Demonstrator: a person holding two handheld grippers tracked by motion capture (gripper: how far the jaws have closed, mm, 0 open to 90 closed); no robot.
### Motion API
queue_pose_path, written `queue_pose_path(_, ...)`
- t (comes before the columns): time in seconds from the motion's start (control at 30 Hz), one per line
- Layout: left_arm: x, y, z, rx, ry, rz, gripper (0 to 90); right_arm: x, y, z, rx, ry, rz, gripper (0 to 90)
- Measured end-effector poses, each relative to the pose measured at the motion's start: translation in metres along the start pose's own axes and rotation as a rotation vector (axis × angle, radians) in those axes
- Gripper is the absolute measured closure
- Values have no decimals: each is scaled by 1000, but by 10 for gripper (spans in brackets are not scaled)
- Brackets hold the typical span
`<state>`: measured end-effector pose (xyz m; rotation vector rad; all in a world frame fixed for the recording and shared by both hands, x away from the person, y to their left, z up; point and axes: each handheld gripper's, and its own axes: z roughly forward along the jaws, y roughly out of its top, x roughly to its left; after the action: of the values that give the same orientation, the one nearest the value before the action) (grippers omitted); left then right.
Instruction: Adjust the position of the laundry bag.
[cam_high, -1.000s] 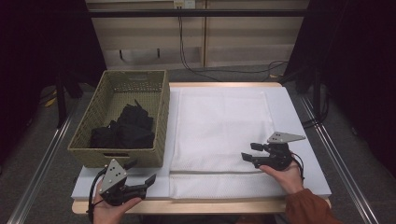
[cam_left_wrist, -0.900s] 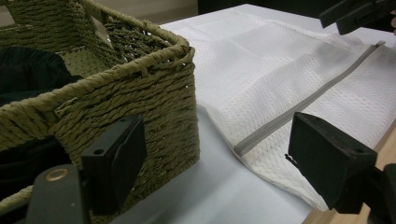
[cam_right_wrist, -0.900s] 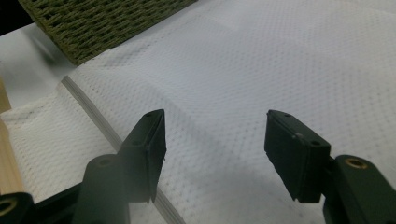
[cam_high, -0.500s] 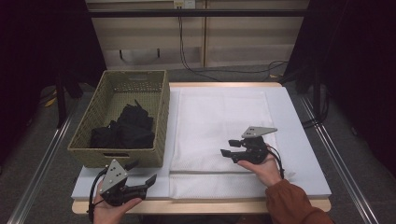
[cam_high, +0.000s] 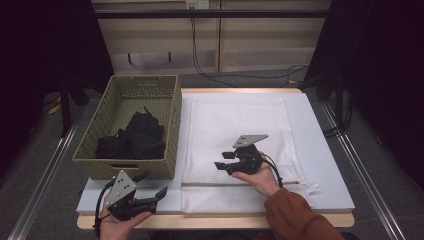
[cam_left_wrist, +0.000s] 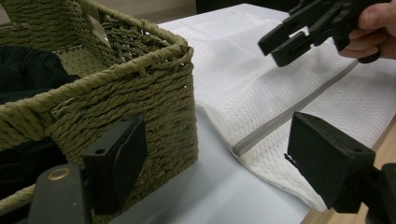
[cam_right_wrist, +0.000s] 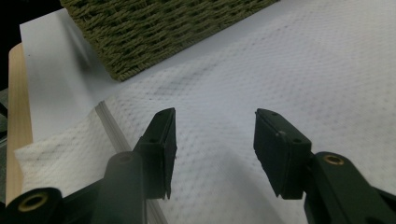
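High view: my right tool (cam_high: 223, 160) hangs over the near left part of the white mesh laundry bag (cam_high: 240, 120), which lies flat and spread on the pale mat (cam_high: 320, 145) covering the bench (cam_high: 340, 220). I hold that tool low and pointed toward the bag's left edge because, as I judge it, that is where I mean to take hold of the cloth near its zipper (cam_high: 240, 184). Its jaws stand apart with nothing between them, though they have just been closing somewhat; in the right gripper view they frame bare mesh and touch none of it.

My left tool (cam_high: 152, 195) rests at the near left corner of the bench, just in front of the woven basket (cam_high: 170, 125). I keep it parked there, spread and empty, so it is close to both the basket and the bag's opening when a second grip is wanted. In the left gripper view its jaws bracket the basket's corner without touching it.

The bag is a white, dimpled mesh, thin and limp, with a grey zipper line running along its near edge and a small pull (cam_high: 312, 188) at the right end. The strip nearest me, beyond the zipper, lies slightly rumpled. The basket holds dark clothes (cam_high: 132, 140) in a heap, likely what goes into the bag.
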<state>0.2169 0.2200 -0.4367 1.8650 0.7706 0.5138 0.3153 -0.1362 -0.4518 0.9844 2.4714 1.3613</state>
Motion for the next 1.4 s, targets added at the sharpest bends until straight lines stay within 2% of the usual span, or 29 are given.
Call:
queue_pose_path(0.1,-1,1,0,1,1,5,198,6,9,18,22,15,-22,453)
queue_pose_path(0.33,-1,1,1,7,2,10,193,12,18,41,38,50,-17,491)
queue_pose_path(0.37,-1,1,1,3,1,7,193,15,21,51,55,62,-30,494)
queue_pose_path(0.43,-1,1,1,2,0,8,193,18,24,58,65,54,-39,497)
queue_pose_path(0.57,-1,1,0,-5,-2,4,187,21,29,72,82,65,-28,480)
queue_pose_path(0.6,-1,1,0,-3,-7,18,186,21,30,75,87,56,-30,480)
queue_pose_path(0.73,-3,2,2,-1,-18,28,185,21,32,83,107,53,-31,473)
queue_pose_path(0.9,-2,2,2,2,-14,35,185,20,39,94,104,44,-22,437)
queue_pose_path(1.0,-3,2,2,7,-7,34,182,23,37,104,123,41,-16,399)
queue_pose_path(1.03,-4,2,3,16,-7,54,182,24,37,107,132,46,-24,402)
queue_pose_path(1.07,-4,2,3,16,-7,54,181,25,36,108,144,39,-45,400)
queue_pose_path(1.1,-4,2,4,17,-21,37,181,26,35,110,149,37,-51,391)
queue_pose_path(1.13,-4,2,4,15,-23,47,181,26,34,111,153,28,-59,392)
queue_pose_path(1.23,-5,2,4,19,-16,55,181,28,33,112,148,10,-69,429)
queue_pose_path(1.27,-5,2,4,21,-12,55,181,31,33,113,146,-25,-110,486)
queue_pose_path(1.3,-5,2,4,18,-16,55,181,31,33,113,149,-34,-116,518)
queue_pose_path(1.4,-5,2,4,25,-7,55,181,27,33,111,152,-39,-100,614)
